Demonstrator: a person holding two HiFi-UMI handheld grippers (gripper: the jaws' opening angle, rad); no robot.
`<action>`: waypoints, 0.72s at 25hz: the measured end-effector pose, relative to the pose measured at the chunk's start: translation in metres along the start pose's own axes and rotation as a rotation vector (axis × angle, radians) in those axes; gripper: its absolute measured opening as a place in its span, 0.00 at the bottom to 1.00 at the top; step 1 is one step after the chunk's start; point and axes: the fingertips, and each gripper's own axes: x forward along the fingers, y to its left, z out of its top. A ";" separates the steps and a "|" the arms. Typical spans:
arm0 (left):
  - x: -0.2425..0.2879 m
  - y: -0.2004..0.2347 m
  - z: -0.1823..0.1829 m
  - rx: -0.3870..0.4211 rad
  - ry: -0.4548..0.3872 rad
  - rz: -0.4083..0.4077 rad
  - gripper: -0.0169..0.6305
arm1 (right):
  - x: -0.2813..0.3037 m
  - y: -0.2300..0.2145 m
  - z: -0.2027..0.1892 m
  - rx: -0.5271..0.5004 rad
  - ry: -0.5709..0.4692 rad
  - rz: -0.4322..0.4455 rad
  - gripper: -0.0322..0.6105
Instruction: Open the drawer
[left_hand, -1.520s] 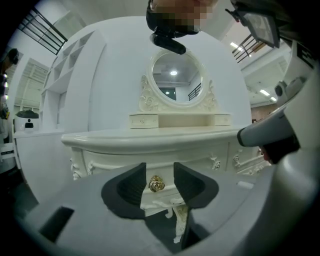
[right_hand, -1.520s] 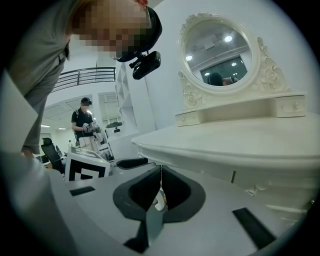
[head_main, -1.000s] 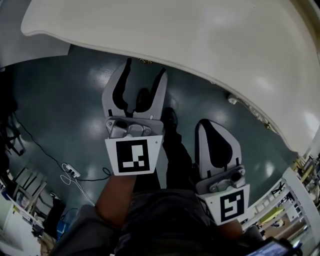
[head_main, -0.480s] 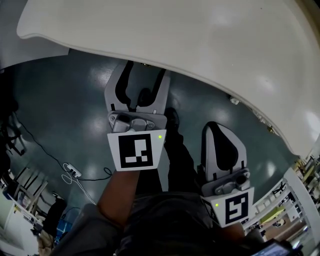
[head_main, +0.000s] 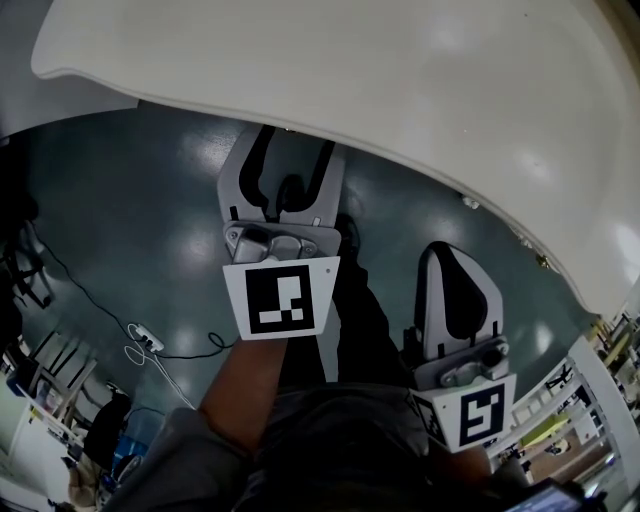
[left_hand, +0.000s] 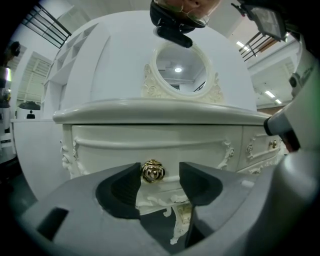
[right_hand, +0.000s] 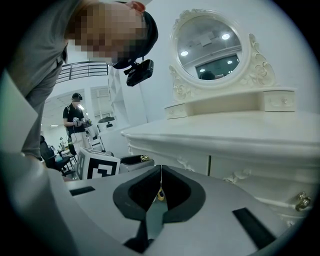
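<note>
The cream drawer front (left_hand: 150, 145) of a white dressing table carries a gold rose-shaped knob (left_hand: 152, 171). My left gripper (left_hand: 160, 175) is open, and the knob sits between its two dark pads, closer to the left pad (left_hand: 125, 187), without a visible squeeze. In the head view the left gripper (head_main: 295, 142) reaches up to the edge of the table top (head_main: 400, 90), which hides the drawer. My right gripper (head_main: 447, 252) hangs lower right, away from the table, with its jaws shut (right_hand: 161, 172) on nothing.
An oval mirror (right_hand: 212, 42) stands on the table top. A side drawer with its own gold knob (right_hand: 301, 200) is at the right. A person (right_hand: 75, 120) stands far behind. A power strip and cables (head_main: 145, 345) lie on the grey floor.
My left gripper has moved forward, so its fingertips now meet the table edge. The right gripper has drifted slightly right and down, still shut.
</note>
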 end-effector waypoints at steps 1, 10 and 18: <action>0.001 0.002 -0.001 0.003 -0.001 0.009 0.41 | 0.000 -0.001 0.000 0.003 -0.001 -0.003 0.07; 0.001 0.019 -0.006 0.062 0.002 0.072 0.27 | -0.003 -0.003 -0.004 0.004 -0.001 -0.018 0.07; -0.004 0.017 -0.003 0.039 0.010 0.057 0.26 | -0.012 0.000 0.000 0.005 -0.010 -0.019 0.07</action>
